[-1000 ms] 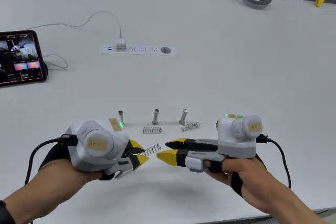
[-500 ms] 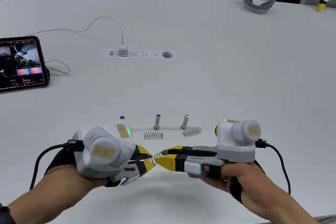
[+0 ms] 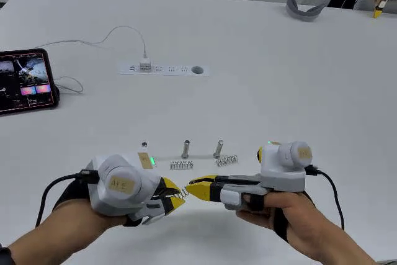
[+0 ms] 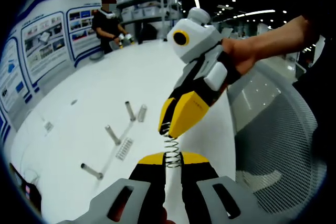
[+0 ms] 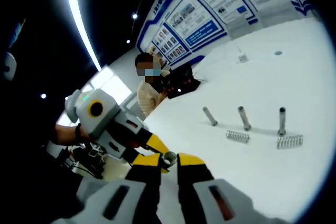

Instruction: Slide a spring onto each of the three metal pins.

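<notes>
Three metal pins (image 3: 144, 145), (image 3: 185, 149), (image 3: 218, 148) stand in a row on the white table. Two springs (image 3: 181, 165), (image 3: 226, 161) lie just in front of them. A third spring (image 3: 182, 191) is lifted off the table, and my left gripper (image 3: 173, 195) is shut on one end. My right gripper (image 3: 191, 188) faces it tip to tip, its jaws closed on the other end. The left gripper view has the spring (image 4: 170, 145) rising from my left gripper (image 4: 170, 160) into the right gripper (image 4: 166, 127). From the right gripper (image 5: 169, 162), the spring's ring end (image 5: 169, 157) sits between the pads.
A power strip (image 3: 164, 68) with a cable lies mid-table and a tablet (image 3: 23, 82) sits at the left edge. A grey band (image 3: 304, 5) rests at the far right. A person (image 5: 149, 85) stands beyond the table. Bare table lies around the pins.
The two grippers have closed the gap between them, and the right jaws now meet the free end of the spring that the left gripper holds. The head camera tilted slightly.
</notes>
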{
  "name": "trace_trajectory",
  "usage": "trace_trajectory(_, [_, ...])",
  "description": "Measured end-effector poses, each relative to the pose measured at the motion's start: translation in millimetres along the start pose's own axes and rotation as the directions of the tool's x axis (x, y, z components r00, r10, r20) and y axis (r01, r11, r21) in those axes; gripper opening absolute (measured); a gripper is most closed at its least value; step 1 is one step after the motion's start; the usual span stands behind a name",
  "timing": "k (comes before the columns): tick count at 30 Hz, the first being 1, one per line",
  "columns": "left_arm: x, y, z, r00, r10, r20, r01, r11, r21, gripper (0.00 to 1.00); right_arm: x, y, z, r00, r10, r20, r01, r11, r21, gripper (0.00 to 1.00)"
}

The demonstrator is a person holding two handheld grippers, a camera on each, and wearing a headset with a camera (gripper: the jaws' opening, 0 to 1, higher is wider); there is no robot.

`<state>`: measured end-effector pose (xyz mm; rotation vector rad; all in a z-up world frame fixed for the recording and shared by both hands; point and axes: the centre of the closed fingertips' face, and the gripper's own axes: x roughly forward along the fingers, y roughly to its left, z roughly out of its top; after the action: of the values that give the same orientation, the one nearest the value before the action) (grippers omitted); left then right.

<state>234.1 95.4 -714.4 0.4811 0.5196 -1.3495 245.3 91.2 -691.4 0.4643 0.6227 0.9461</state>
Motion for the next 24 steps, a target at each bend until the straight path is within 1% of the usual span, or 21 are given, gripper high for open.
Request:
trace_trajectory(2, [0.0, 0.8, 1.8, 1.0, -0.001, 0.008, 0.001, 1.0, -0.007, 0.09, -0.2, 2.4, 3.4, 1.0, 0.006, -0.003, -0.006, 1.0, -0.007, 0.12])
trace_trajectory(4, [0.3, 0.7, 3.3, 0.9999, -0.003, 0.014, 0.003, 1.0, -0.008, 0.09, -0.2, 4.0, 5.2, 0.9999, 0.004, -0.014, -0.004, 1.0, -0.028, 0.12])
trace_trajectory(8, [0.4, 1.8, 8.4, 0.9995, -0.009, 0.031, 0.009, 1.0, -0.017, 0.09, -0.8, 8.3, 10.6, 0.9988, -0.001, -0.048, -0.003, 0.996, -0.085, 0.12])
trace_trajectory(10, [0.1, 1.9, 10.9, 0.9993, -0.01, 0.037, 0.011, 1.0, -0.015, 0.09, -1.4, 9.4, 12.1, 0.9972, -0.004, -0.074, -0.005, 0.993, -0.12, 0.12])
trace_trajectory(12, [-0.4, 1.6, 15.3, 0.9987, -0.015, 0.048, 0.016, 1.0, -0.004, 0.09, -2.3, 12.8, 14.9, 0.9929, -0.003, -0.119, -0.019, 0.983, -0.181, 0.12])
trace_trajectory(15, [-1.4, 1.9, 19.8, 0.9981, -0.018, 0.059, 0.018, 1.0, -0.002, 0.09, -3.2, 16.1, 17.5, 0.9859, -0.007, -0.167, -0.034, 0.97, -0.241, 0.12])
trace_trajectory(17, [-2.2, 1.3, 22.9, 0.9976, -0.022, 0.065, 0.022, 1.0, 0.005, 0.09, -4.2, 16.7, 17.4, 0.9757, -0.019, -0.218, -0.046, 0.956, -0.29, 0.12])
trace_trajectory(18, [-2.5, 0.3, 24.4, 0.9974, -0.025, 0.068, 0.025, 1.0, 0.009, 0.09, -4.3, 18.5, 16.9, 0.9684, -0.019, -0.249, -0.063, 0.945, -0.321, 0.12])
trace_trajectory(20, [-3.3, -2.0, 27.0, 0.9967, -0.036, 0.073, 0.035, 0.999, 0.02, 0.09, -3.9, 21.9, 15.7, 0.9574, -0.016, -0.288, -0.092, 0.93, -0.357, 0.12])
trace_trajectory(22, [-3.4, -3.1, 28.8, 0.9964, -0.041, 0.074, 0.039, 0.999, 0.033, 0.09, -3.4, 24.1, 14.2, 0.9405, -0.022, -0.339, -0.124, 0.907, -0.402, 0.12])
trace_trajectory(24, [-3.6, -3.7, 29.7, 0.9961, -0.043, 0.077, 0.041, 0.999, 0.034, 0.09, -3.5, 25.3, 12.8, 0.9275, -0.026, -0.373, -0.146, 0.893, -0.425, 0.12])
